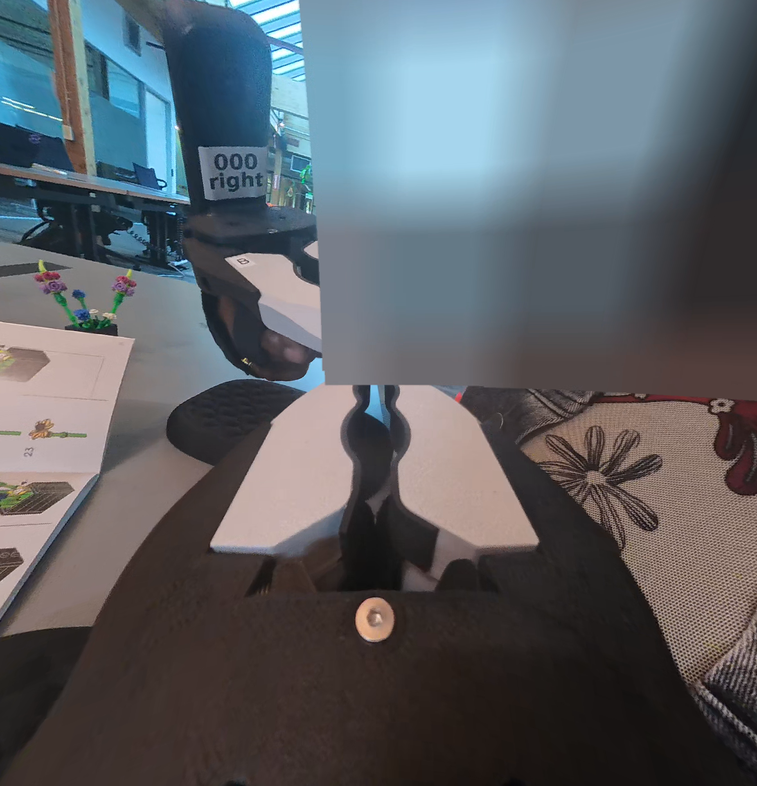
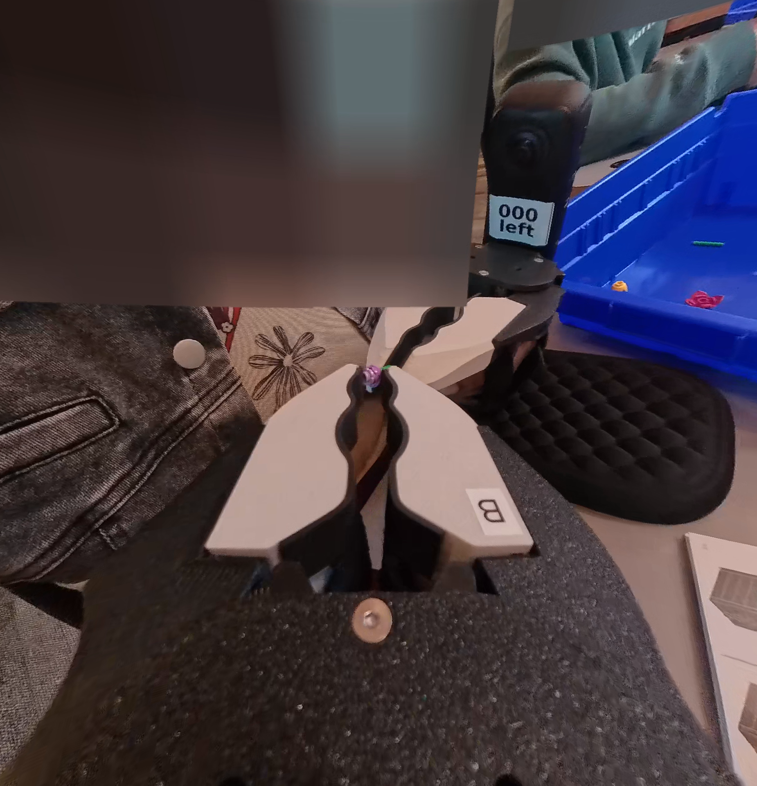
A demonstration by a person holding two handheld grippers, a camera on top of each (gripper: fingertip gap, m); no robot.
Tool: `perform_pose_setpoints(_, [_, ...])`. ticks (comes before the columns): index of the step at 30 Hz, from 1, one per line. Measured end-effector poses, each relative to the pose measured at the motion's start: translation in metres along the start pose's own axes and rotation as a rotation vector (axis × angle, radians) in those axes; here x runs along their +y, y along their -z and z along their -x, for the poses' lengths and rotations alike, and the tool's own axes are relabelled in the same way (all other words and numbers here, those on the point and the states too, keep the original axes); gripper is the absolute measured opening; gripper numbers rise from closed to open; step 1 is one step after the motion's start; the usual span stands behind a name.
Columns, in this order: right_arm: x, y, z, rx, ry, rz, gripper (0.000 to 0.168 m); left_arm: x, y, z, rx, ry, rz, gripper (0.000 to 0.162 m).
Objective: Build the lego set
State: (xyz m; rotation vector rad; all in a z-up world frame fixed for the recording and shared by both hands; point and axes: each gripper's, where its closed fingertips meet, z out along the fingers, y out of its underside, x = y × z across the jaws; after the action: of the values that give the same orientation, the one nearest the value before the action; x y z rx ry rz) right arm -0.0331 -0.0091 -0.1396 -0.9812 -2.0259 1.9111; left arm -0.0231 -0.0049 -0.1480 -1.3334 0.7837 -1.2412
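Bin (image 2: pixel 649 314) showing blue; pad (image 2: pixel 623 442) black, quilted; jacket (image 2: pixel 92 425) grey denim; shirt (image 1: pixel 623 489) cream with black flowers; flower piece (image 2: pixel 371 376) showing purple, green stem.

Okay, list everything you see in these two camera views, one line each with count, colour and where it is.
Flower model: one, green stems with red, purple, blue and white blooms on a black base, far left of table.
Instruction booklet: one, white, open, left on table.
Black pad: one, on table by the bin.
Blue bin: one, right on table.
Loose pieces in bin: green rod, orange piece, red flower.
Purple flower piece: one, pinched at right gripper's tip.
Second person's green sleeve: behind the bin.
Person's grey jacket, flowered shirt.
Left gripper: shut.
Right gripper: shut on flower.
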Motion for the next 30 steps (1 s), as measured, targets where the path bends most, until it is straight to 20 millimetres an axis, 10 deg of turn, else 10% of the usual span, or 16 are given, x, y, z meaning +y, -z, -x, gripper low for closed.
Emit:
perform_pose_setpoints(6, [-0.003, -0.015, 0.0, 0.014, 0.041, 0.028, 0.0, 0.006, -0.01, 0.0, 0.001, -0.013, 0.066, 0.0])
perform_pose_setpoints(13, [0.0, 0.058, -0.095, 0.444, -0.052, -0.254, 0.0, 0.002, 0.026, 0.093, -0.483, 0.041, 0.17, 0.001])
perform_pose_setpoints(18, [-0.016, 0.114, -0.093, 0.767, 0.117, -0.328, 0.009, -0.005, 0.037, 0.106, -0.465, -0.066, 0.178, 0.009])
perform_pose_setpoints(30, [-0.006, 0.096, -0.055, 0.874, 0.201, -0.233, 0.039, -0.028, 0.053, 0.091, -0.606, -0.305, 0.069, 0.022])
